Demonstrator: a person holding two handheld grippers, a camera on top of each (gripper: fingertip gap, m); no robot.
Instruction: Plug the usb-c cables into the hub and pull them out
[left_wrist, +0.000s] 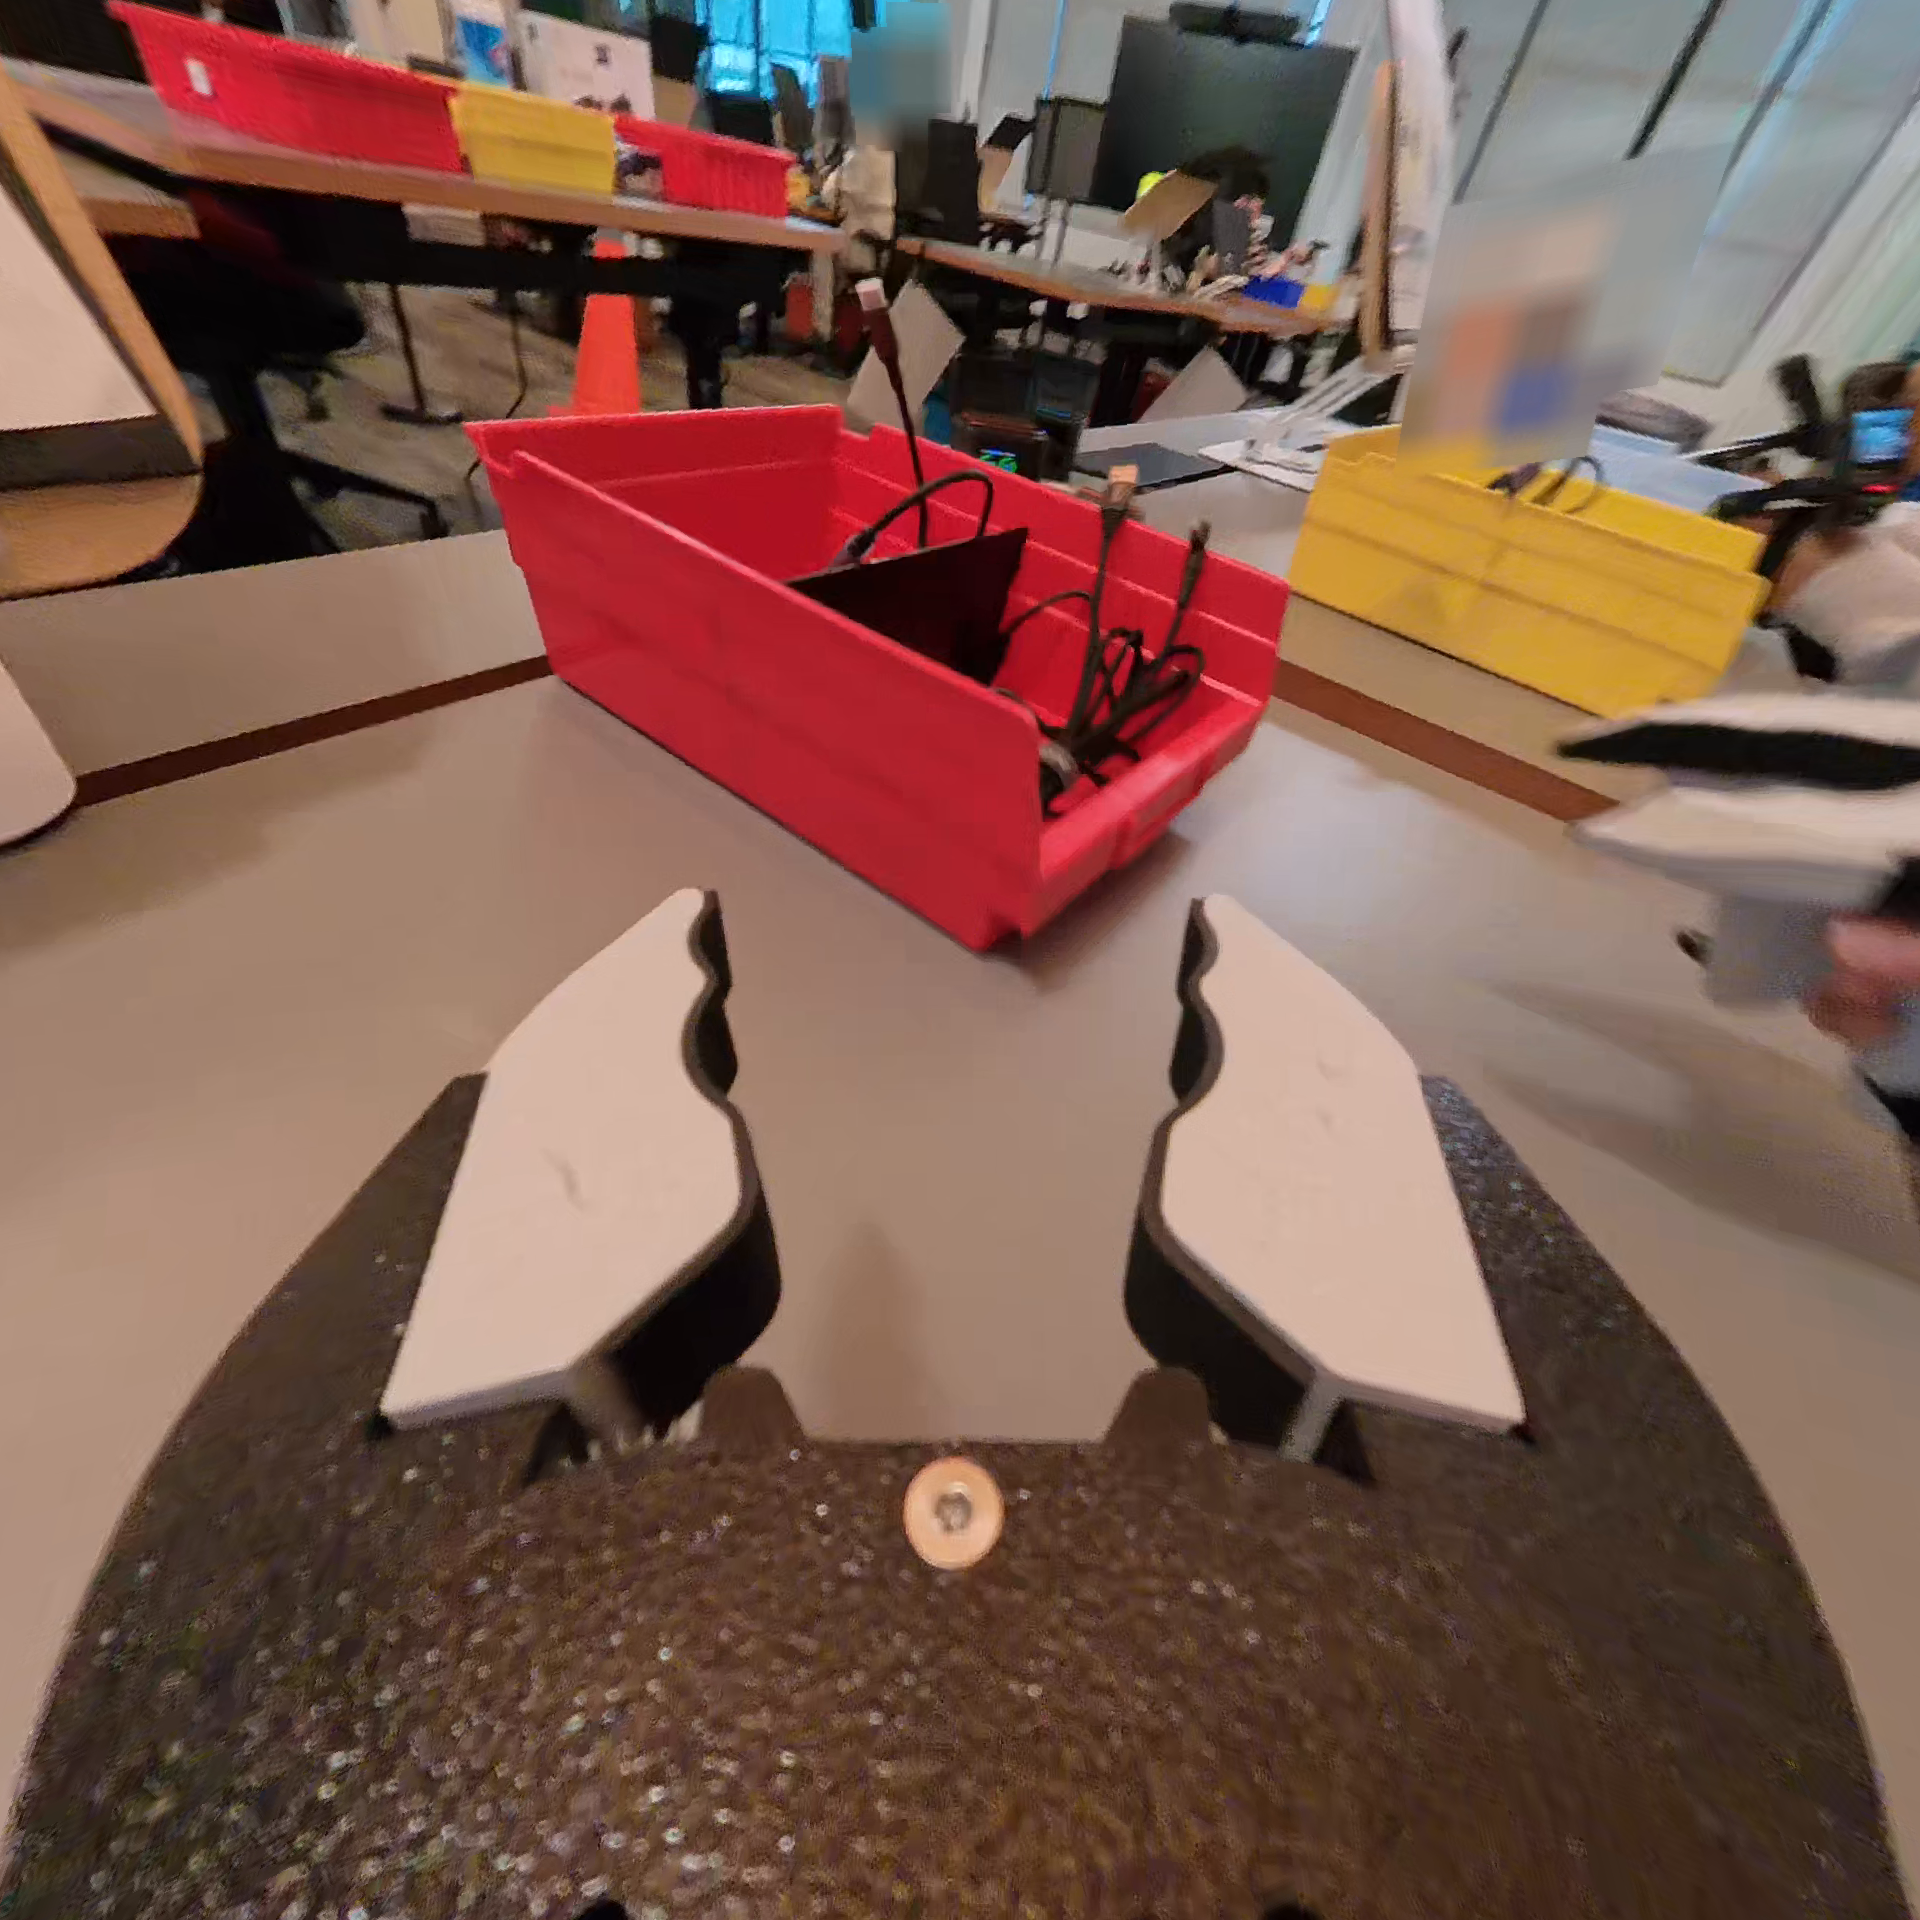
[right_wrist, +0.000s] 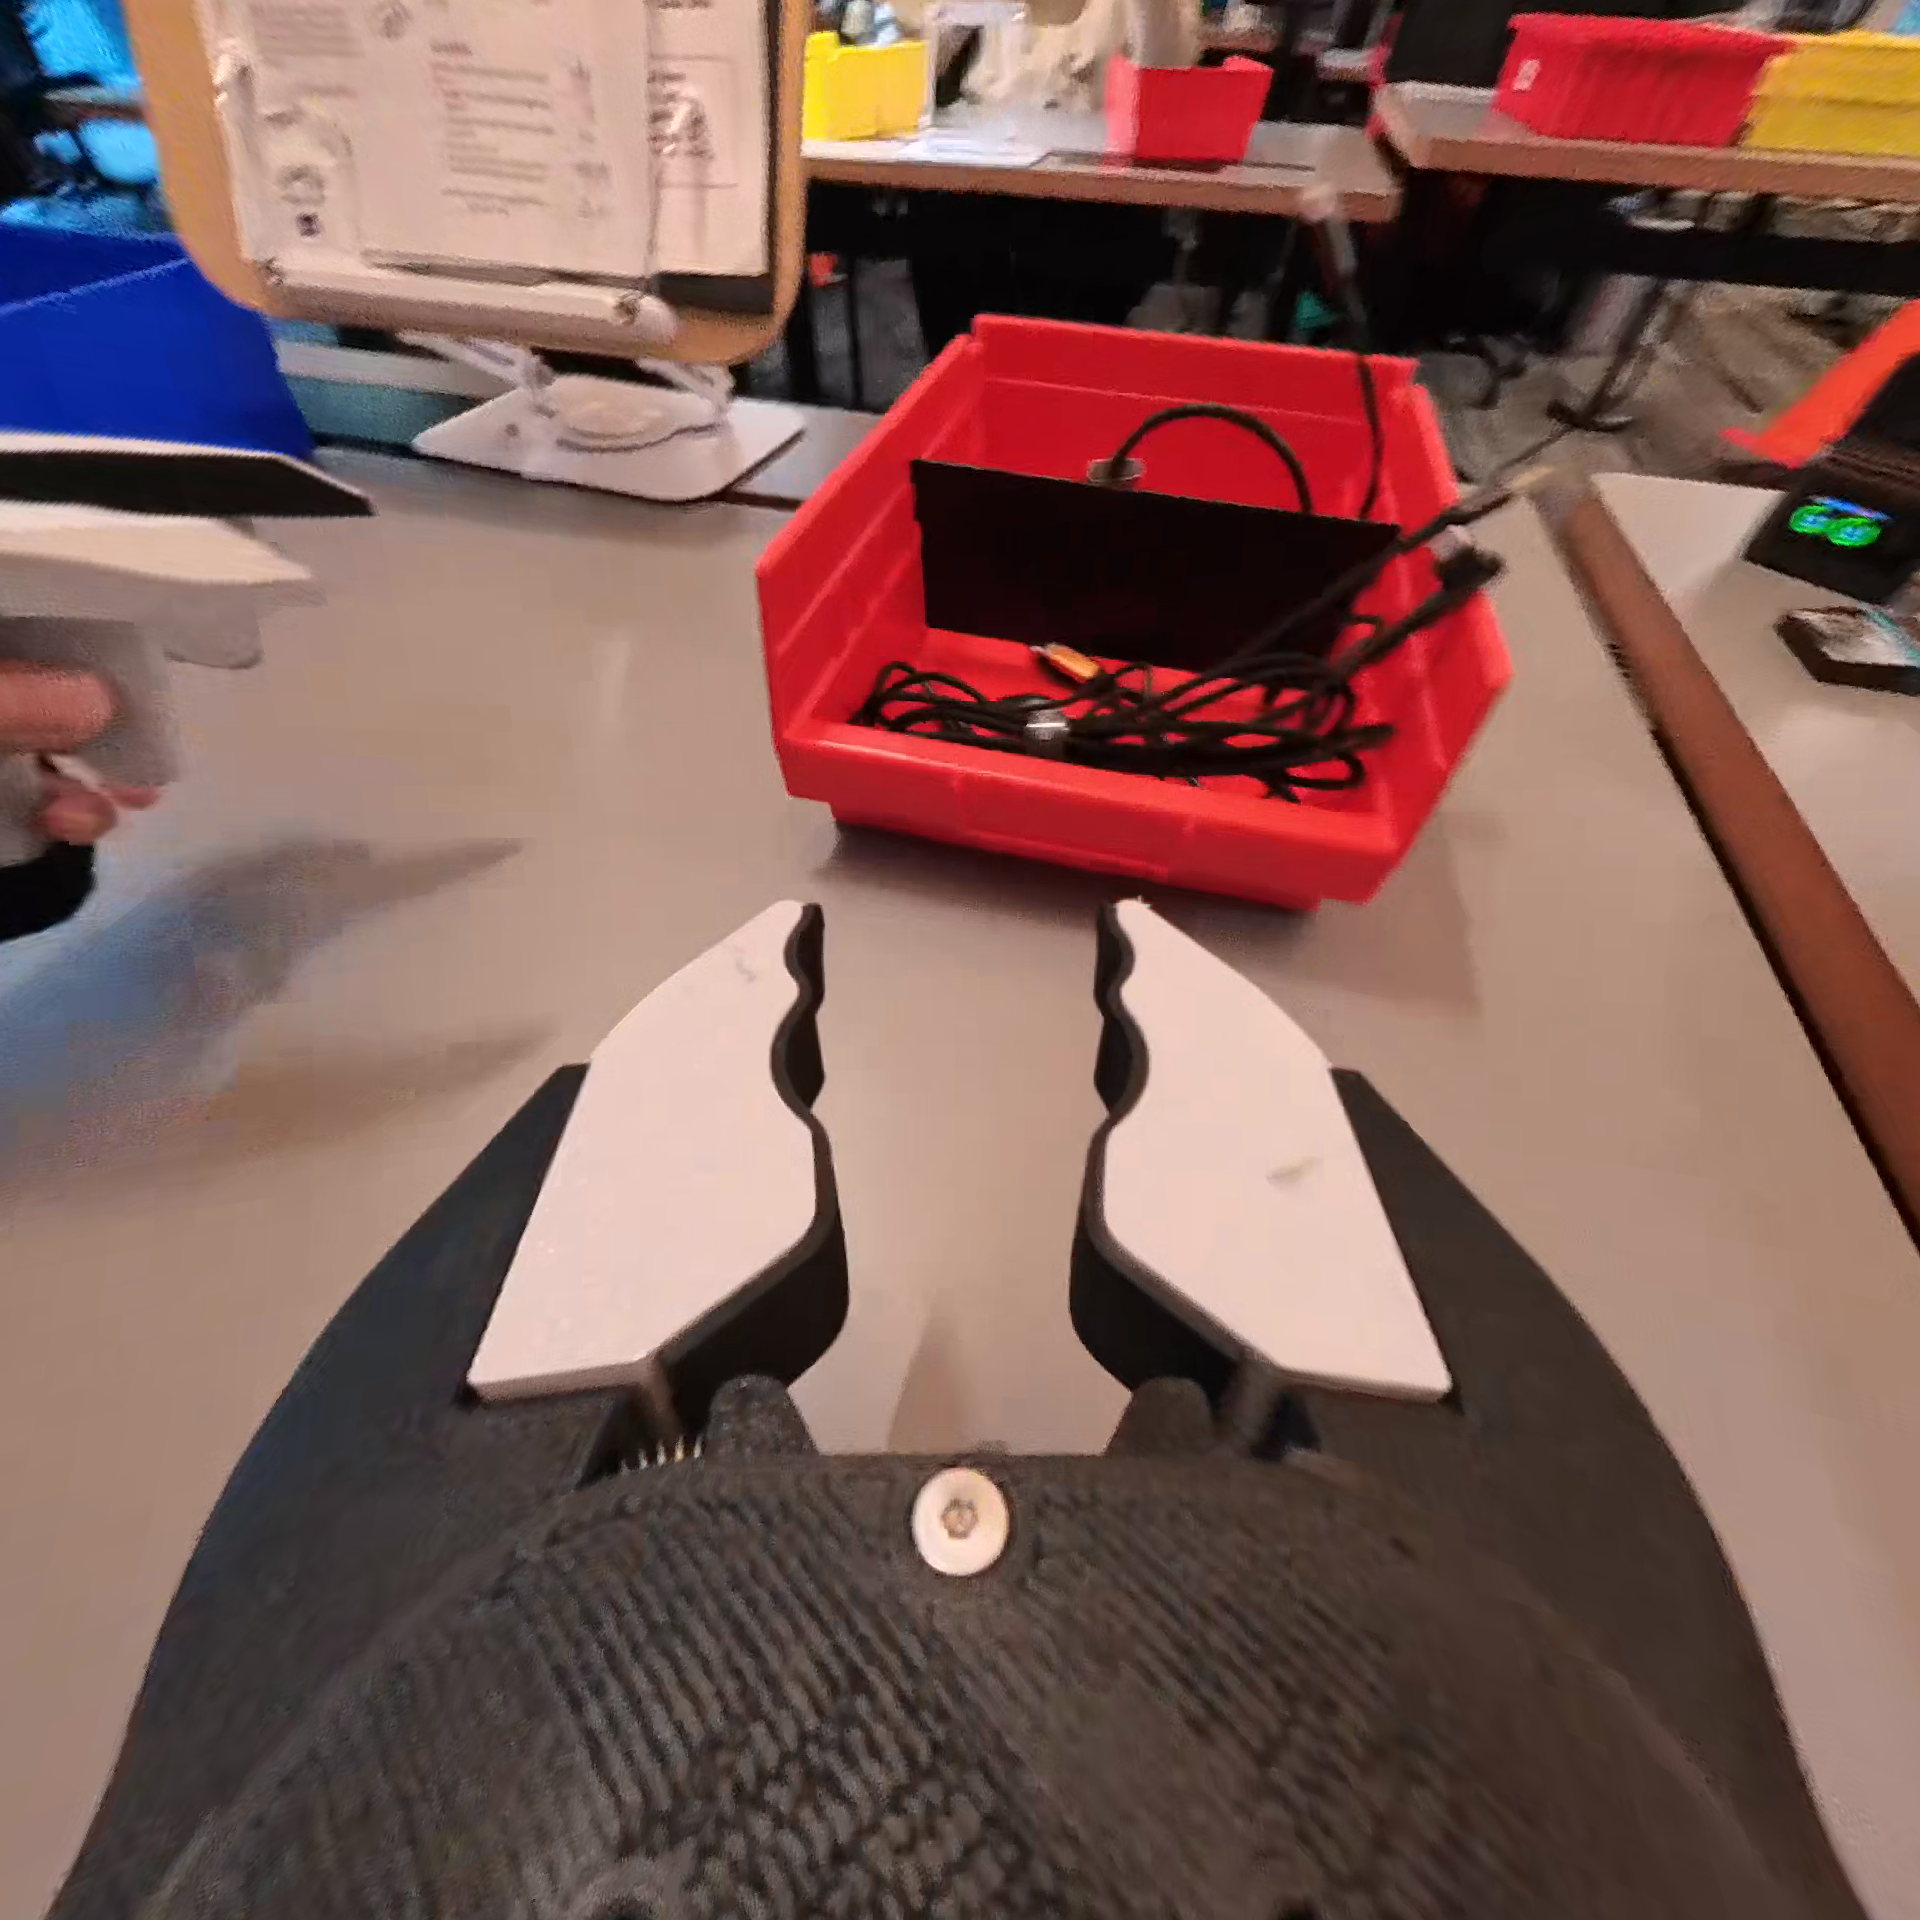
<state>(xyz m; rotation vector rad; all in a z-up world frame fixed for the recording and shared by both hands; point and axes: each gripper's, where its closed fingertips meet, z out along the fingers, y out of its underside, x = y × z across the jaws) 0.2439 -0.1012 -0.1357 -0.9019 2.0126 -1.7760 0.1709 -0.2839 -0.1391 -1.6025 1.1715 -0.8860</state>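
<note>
A red bin (left_wrist: 790, 686) stands on the grey table, also in the right wrist view (right_wrist: 1091, 821). Inside it lie tangled black usb-c cables (right_wrist: 1122, 717), also in the left wrist view (left_wrist: 1132, 665), with plug ends sticking up. A black divider panel (right_wrist: 1132, 566) stands across the bin, seen too in the left wrist view (left_wrist: 925, 603). I cannot make out the hub. My left gripper (left_wrist: 956, 914) is open and empty, short of the bin. My right gripper (right_wrist: 961, 925) is open and empty, just before the bin's front wall. Each gripper shows blurred in the other's view, the right one (left_wrist: 1745, 800) and the left one (right_wrist: 135, 530).
A yellow bin (left_wrist: 1507, 603) stands on the neighbouring table at right. A brown seam (right_wrist: 1745, 821) separates the tables. A board with papers on a white stand (right_wrist: 499, 156) is behind left. A small device with green lights (right_wrist: 1839, 530) sits far right. A person with another gripper (left_wrist: 1849, 468) is at far right.
</note>
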